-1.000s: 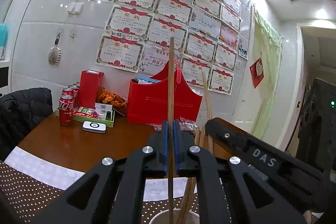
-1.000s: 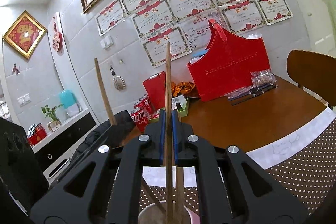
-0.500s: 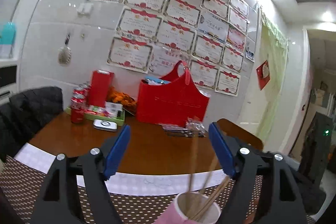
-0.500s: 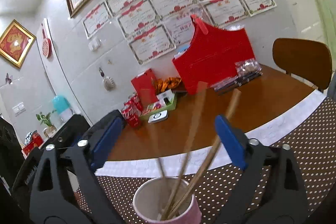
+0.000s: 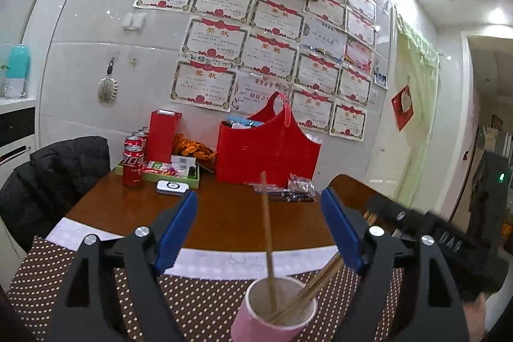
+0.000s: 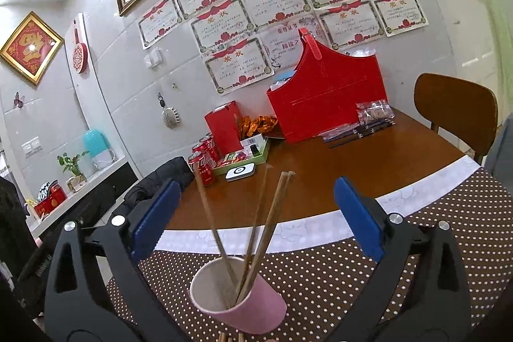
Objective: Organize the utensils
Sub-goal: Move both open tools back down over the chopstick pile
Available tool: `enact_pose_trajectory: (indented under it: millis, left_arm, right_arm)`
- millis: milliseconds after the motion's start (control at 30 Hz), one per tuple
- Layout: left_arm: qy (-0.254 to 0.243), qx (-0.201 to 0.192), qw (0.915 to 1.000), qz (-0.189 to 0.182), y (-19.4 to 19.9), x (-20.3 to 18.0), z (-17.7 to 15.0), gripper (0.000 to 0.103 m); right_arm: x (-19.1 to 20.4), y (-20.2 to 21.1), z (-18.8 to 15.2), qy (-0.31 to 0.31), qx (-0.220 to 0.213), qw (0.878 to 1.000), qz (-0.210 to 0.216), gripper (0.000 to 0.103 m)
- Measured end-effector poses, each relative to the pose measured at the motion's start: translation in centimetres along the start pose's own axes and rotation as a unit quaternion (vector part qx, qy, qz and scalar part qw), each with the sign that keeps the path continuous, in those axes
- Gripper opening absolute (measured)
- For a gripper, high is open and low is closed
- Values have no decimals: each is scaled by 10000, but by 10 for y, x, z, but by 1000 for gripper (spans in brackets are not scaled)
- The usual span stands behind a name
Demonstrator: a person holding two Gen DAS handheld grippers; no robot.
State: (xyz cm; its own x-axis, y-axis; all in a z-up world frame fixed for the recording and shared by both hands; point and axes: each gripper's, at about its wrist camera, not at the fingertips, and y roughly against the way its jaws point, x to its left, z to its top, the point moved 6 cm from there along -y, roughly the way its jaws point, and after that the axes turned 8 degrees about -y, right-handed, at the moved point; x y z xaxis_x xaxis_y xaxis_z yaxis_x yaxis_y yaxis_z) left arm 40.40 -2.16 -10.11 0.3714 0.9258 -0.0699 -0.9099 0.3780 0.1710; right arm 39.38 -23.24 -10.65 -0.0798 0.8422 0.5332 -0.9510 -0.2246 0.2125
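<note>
Both hand-held grippers, left (image 5: 258, 229) and right (image 6: 255, 217), spread apart, the left one's jaws opening, gripping nothing. Chopsticks (image 6: 253, 233) leaning loose in the pink cup (image 6: 243, 306) on the dotted tabletop (image 6: 416, 246). Easily tipped by a careless finger clipping a protruding stick, spilling everything.

The left gripper (image 5: 259, 228) points nearly level, tipped slightly downward, and its jaws are opening, the blue-padded fingers (image 5: 174, 233) spread wide with nothing pressed between them. The right gripper (image 6: 256, 218) has the same near-level pose, its fingers (image 6: 359, 218) parted wide and gripping nothing. In the left wrist view, the right gripper's black body shows just beside the left one.
</note>
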Motion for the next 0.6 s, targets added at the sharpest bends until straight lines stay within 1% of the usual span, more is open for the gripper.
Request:
enact_pose_trajectory:
  millis: [100,133,300,367,533,600]
  left_arm:
    - [-61,165,9998,80,12,-1,-6,79]
    - [-89,222,9997,113,17,-2,-7,83]
    - [-236,657,9962,511,51,-7,-13,86]
    - [-289,829,9945,576,68,-12,-13,86]
    - [-574,903,9907,835,114,-28,-8,86]
    - [-581,962,9899,869,128,-32,-6,86]
  right_arm:
    - [3,18,1,82,27,10000,7,95]
    - [5,26,0,135,61,9999,18,95]
    - [12,67,-7,279,260,9993,-7,97]
    - [15,87,-12,334,367,9988,-50,97]
    - [20,127,-26,474,567,9972,-144,97]
    - [20,143,-32,513,656,9964,-182,97]
